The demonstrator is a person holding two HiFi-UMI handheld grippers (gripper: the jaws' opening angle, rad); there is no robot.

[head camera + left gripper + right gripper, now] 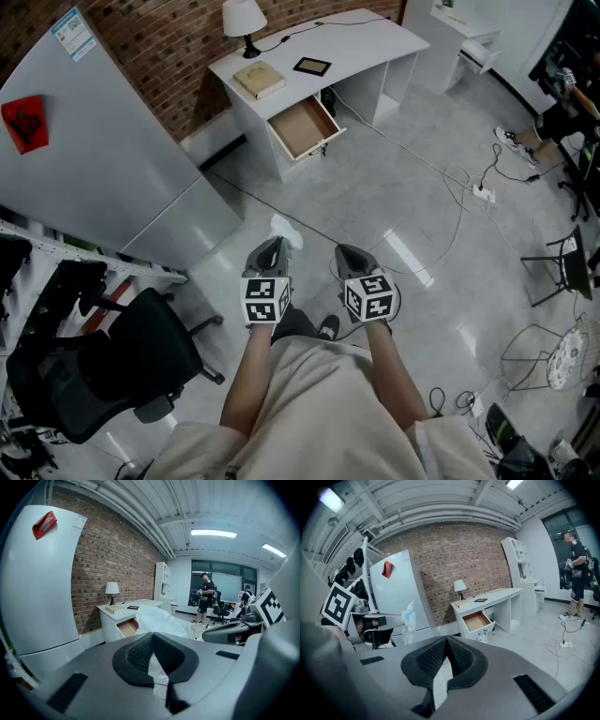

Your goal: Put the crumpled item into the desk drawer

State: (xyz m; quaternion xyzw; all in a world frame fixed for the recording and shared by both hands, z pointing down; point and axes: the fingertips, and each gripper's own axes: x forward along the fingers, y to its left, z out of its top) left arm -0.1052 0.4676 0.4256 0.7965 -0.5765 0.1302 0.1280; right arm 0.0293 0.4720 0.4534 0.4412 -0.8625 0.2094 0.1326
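— Biggest first: white fridge (94,150), left of the worktop (366,42), along the same brick wall?
— Yes. Worktop itself far across bare floor, well apart from both claws. Drawer (302,127) open at the worktop's lamp end, apparently empty, open top in plain sight from here.
— And the claws?
— Left claw (272,249) clamped on the crumpled plastic bag (287,231), most of the bag bunched beyond the tips on the worktop side. Right claw (352,255) pressed together on nothing, level with the left and no nearer the worktop.
— Direction to the drawer?
— Roughly straight ahead of the left claw. Long axis of the drawer out from the worktop front, toward the claws. Probably a walk across first, then a release from above the open top.
— Anything hard to make out?
— The amount of bag actually between the pads: only a pale sliver there. Back end of the drawer under the worktop, hidden.
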